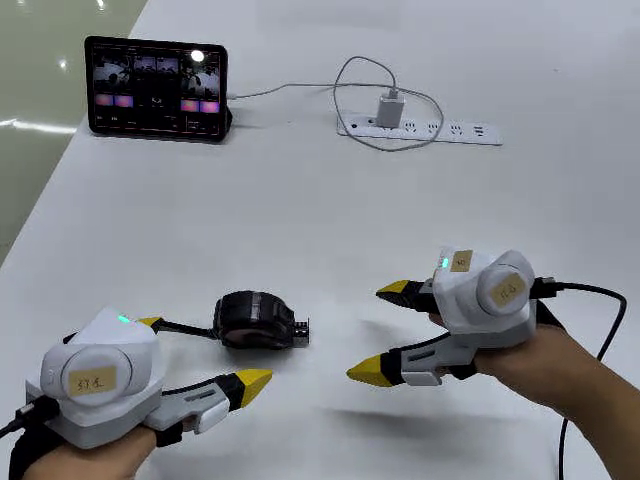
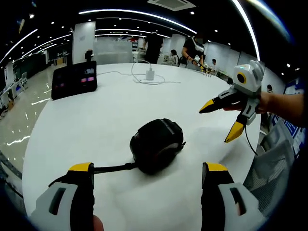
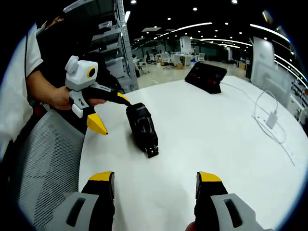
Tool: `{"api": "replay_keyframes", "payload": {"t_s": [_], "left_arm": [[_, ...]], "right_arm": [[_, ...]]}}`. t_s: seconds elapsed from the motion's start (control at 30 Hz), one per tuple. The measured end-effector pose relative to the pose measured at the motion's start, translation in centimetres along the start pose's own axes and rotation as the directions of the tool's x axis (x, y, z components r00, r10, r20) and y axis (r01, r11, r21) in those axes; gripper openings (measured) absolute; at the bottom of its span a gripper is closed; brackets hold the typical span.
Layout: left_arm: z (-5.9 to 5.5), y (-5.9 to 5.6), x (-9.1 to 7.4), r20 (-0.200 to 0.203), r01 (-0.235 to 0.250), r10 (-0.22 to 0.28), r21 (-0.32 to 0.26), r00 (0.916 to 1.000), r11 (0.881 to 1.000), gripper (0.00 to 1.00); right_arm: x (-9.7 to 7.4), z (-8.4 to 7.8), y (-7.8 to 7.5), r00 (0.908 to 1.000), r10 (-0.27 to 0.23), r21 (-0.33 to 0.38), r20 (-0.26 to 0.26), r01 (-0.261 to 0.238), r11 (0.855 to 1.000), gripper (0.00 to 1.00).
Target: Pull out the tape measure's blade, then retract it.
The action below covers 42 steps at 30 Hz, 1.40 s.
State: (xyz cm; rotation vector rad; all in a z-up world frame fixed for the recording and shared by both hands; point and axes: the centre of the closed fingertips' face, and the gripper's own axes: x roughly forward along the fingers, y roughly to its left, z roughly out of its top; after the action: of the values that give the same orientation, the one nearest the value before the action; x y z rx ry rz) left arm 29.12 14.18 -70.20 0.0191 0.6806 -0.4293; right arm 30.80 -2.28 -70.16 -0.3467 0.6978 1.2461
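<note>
Yellow-tipped white left gripper (image 1: 202, 351) and right gripper (image 1: 377, 330) are being held wide open, empty, flanking a rounded black tape measure (image 1: 258, 320).

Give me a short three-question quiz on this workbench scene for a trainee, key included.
1. True or false: the left hand-held gripper is shut on the tape measure.
2. What is plugged into the power strip? A) a white charger B) a desk lamp C) a drill
3. Fill in: the device with a lit screen at the far left of the table is a ____.
Key: 1 false, its jaws stand open; 2 A; 3 tablet.
</note>
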Motion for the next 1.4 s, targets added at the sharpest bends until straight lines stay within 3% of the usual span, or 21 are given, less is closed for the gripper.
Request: {"api": "replay_keyframes", "payload": {"t_s": [0.43, 0.57, 0.63, 1.0, 1.07, 1.4], "left_arm": [[0.5, 0.2, -1.4, 0.004, 0.012, -0.013, 0.121, 0.9999, 0.993, 0.96], [0.0, 0.3, -1.7, -0.008, 0.015, -0.014, 0.133, 0.9999, 0.991, 0.97], [0.3, 0.5, -2.0, 0.011, 0.006, -0.008, 0.165, 0.9999, 0.986, 0.95], [-0.8, 0.8, -3.3, -0.004, 0.029, -0.029, 0.201, 0.9996, 0.979, 0.98], [-1.2, 0.8, -3.4, -0.027, 0.035, -0.030, 0.208, 0.9992, 0.977, 0.98], [-1.3, -0.1, -4.4, -0.036, 0.088, -0.082, 0.222, 0.9960, 0.971, 0.96]], "right_arm": [[-3.0, -1.0, 0.3, 0.9974, -0.071, 0.031, 0.010, 0.071, 0.997, 0.73], [-4.0, -1.3, 0.4, 0.9957, -0.091, 0.040, 0.015, 0.091, 0.995, 0.74], [-4.3, -1.4, 0.5, 0.9948, -0.100, 0.044, 0.018, 0.099, 0.994, 0.75], [-6.0, -3.0, 1.1, 0.9887, -0.148, 0.088, 0.021, 0.146, 0.985, 0.76], [-6.2, -3.1, 1.2, 0.9880, -0.153, 0.091, 0.023, 0.150, 0.984, 0.76], [-7.4, -3.7, 1.6, 0.9843, -0.174, 0.098, 0.032, 0.170, 0.981, 0.76]]}}
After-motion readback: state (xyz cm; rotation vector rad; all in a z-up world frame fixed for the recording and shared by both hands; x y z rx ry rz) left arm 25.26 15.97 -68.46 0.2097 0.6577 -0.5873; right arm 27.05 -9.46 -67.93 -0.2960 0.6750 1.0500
